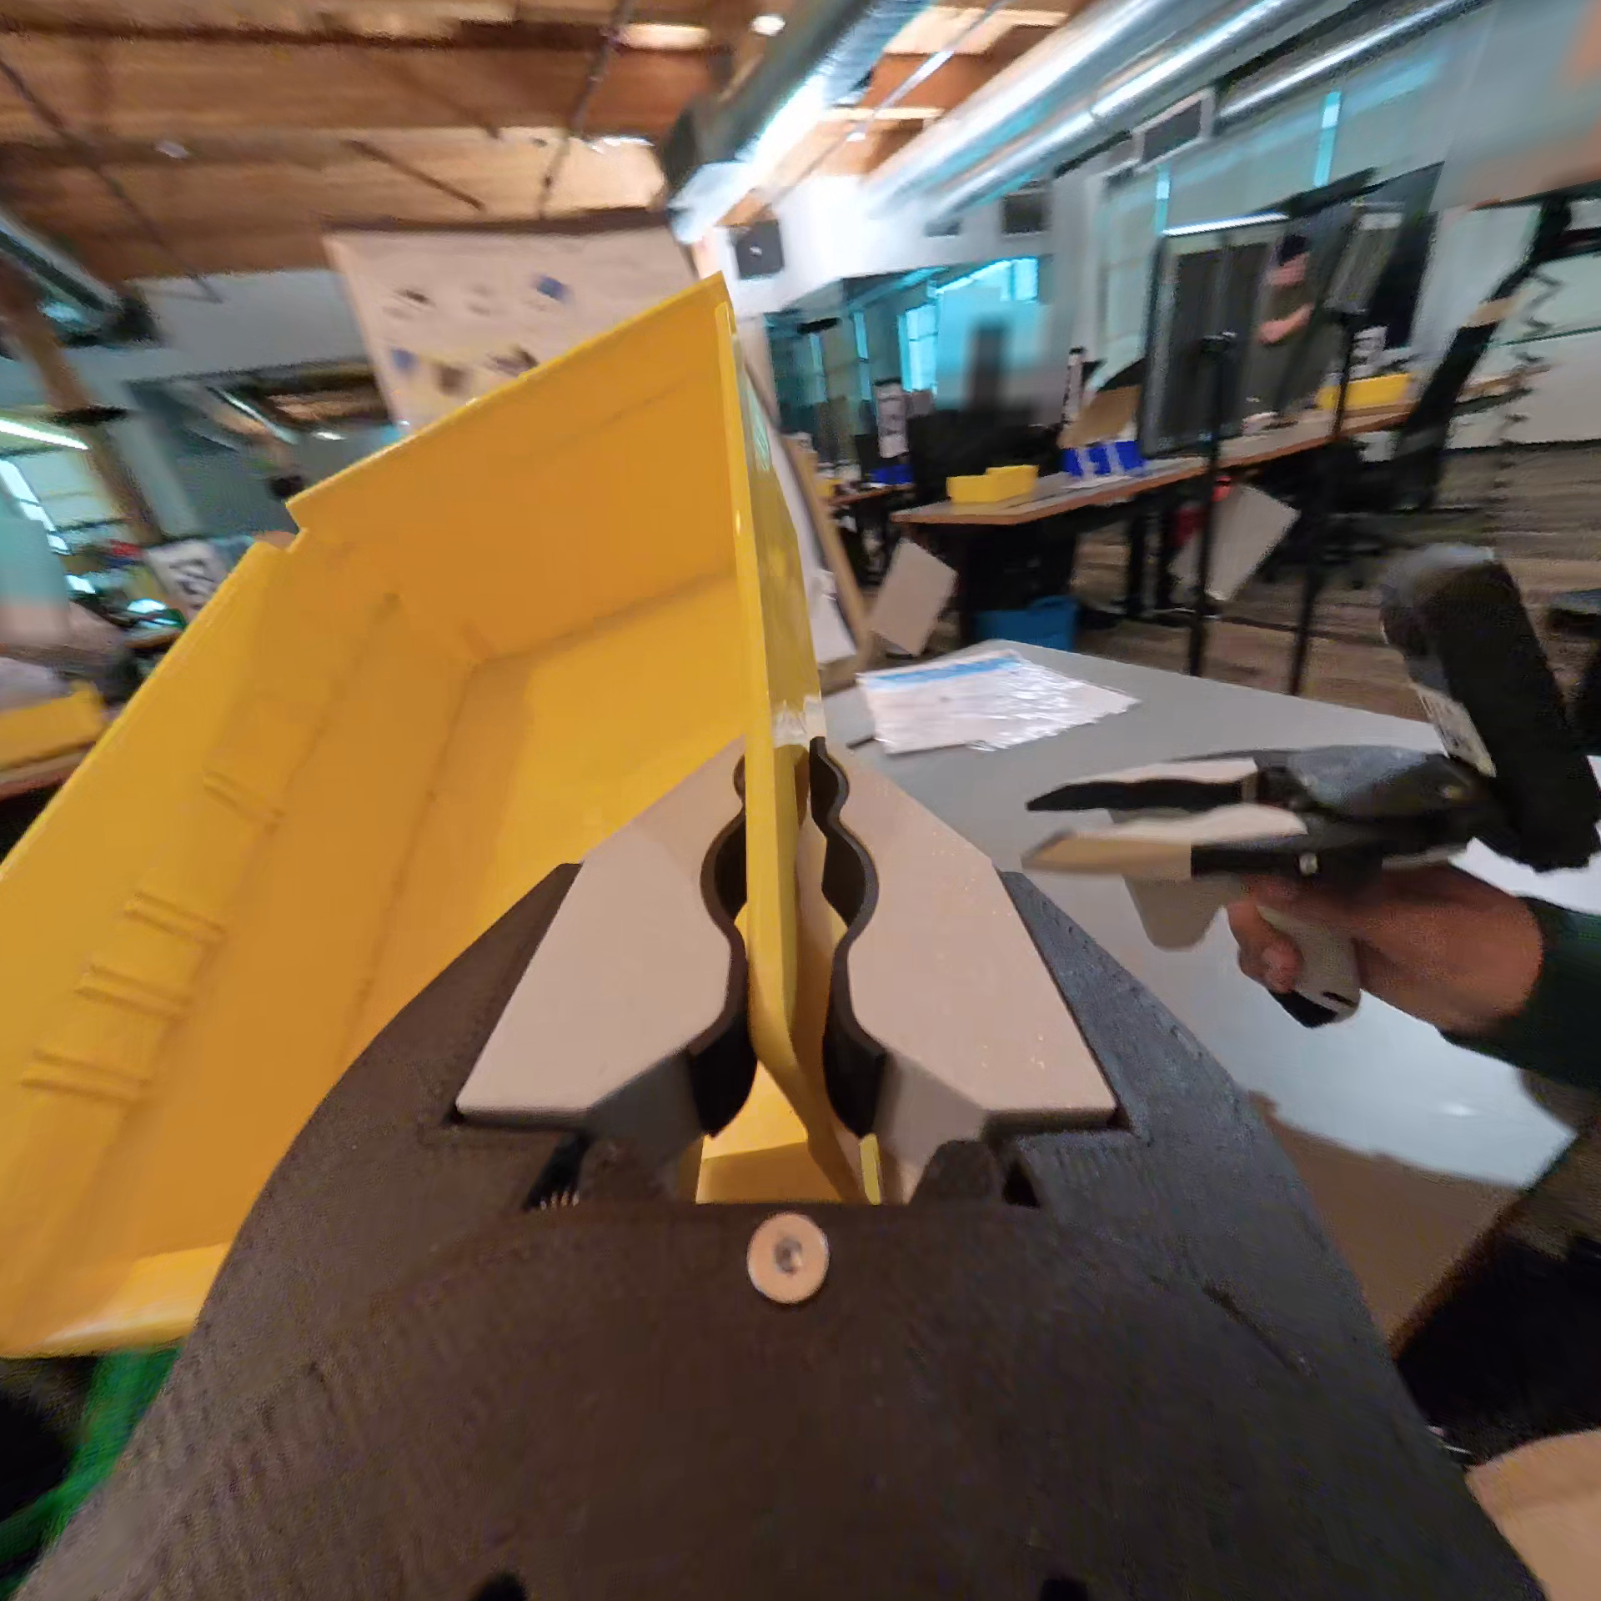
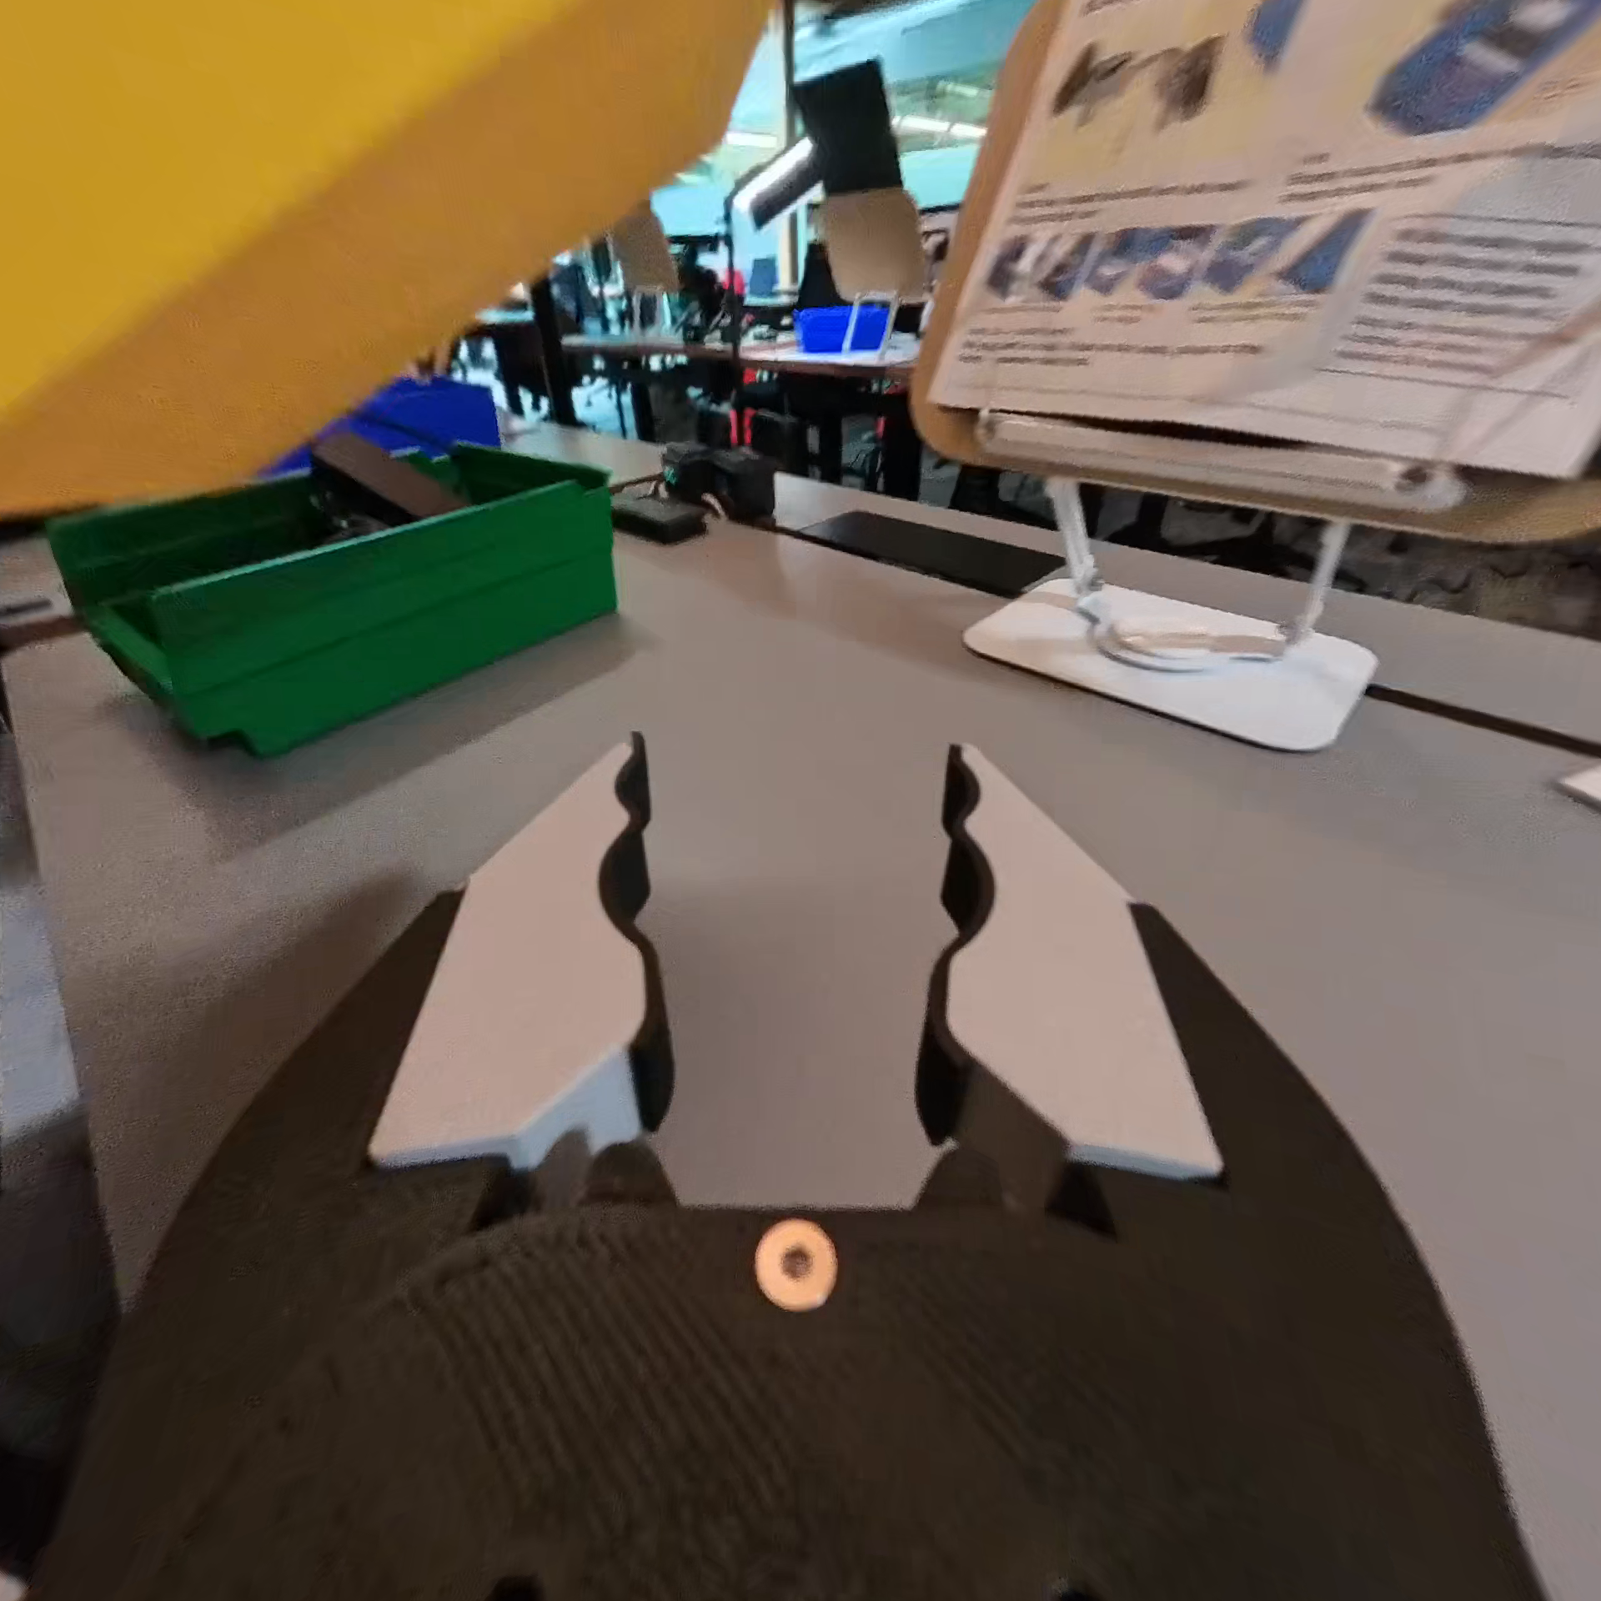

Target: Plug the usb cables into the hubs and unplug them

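My left gripper [image 1: 778, 762] is shut on the side wall of a yellow plastic bin [image 1: 433, 780] and holds it tilted up in the air; the bin's inside shows nothing in it. The same yellow bin [image 2: 303, 217] fills the upper left of the right wrist view. My right gripper [image 2: 793, 754] is open and empty above the grey table [image 2: 780, 676]; it also shows at the right of the left wrist view [image 1: 1040, 832], held by a hand. No usb cable or hub is clearly visible; dark items lie in a green bin [image 2: 346, 598].
The green bin stands at the table's left with a blue bin [image 2: 407, 416] behind it. A paper sheet on a white stand [image 2: 1213, 676] is at the right. A plastic-sleeved sheet [image 1: 988, 697] lies on the table. Other desks stand behind.
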`<state>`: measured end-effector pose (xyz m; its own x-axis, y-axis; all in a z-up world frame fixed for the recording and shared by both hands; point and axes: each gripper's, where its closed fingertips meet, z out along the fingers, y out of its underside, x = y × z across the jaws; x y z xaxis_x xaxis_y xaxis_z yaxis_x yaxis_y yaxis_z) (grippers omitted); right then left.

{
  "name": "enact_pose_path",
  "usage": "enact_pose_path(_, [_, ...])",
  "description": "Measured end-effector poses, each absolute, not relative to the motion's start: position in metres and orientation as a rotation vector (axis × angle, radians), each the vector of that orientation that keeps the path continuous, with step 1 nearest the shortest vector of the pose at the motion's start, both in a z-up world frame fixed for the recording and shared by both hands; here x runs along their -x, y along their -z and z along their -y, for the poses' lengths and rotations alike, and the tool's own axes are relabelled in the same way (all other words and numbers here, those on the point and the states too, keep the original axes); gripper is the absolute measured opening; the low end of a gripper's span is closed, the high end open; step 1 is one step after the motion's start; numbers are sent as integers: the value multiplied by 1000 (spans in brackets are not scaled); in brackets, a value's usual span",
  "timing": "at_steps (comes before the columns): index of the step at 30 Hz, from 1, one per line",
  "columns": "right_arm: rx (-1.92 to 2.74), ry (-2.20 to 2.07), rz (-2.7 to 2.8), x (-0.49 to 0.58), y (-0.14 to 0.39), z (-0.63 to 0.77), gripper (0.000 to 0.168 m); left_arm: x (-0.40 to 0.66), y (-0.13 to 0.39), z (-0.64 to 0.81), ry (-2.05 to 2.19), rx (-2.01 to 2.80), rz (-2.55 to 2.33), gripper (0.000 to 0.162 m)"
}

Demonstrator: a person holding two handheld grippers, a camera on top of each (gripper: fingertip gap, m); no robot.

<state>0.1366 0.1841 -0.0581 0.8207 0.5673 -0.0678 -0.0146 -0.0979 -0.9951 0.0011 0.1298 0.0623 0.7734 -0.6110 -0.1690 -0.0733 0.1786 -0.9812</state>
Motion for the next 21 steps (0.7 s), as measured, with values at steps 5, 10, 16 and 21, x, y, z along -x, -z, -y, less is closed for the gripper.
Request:
enact_pose_path(5, [1548,-811,313,-184,44,-158,40,-81,14,-125,522,1440,-705,5])
enact_pose_path(10, [1678,-781,344,-178,74,-152,48,-111,72,-124,483,1506,-837,5])
enact_pose_path(16, [1776,-723,389,-167,96,-130,65,-137,97,-130,481,1507,-953,5])
enact_pose_path(21, [1846,-674,349,-182,110,-116,74,-172,120,-123,492,1539,-1106,4])
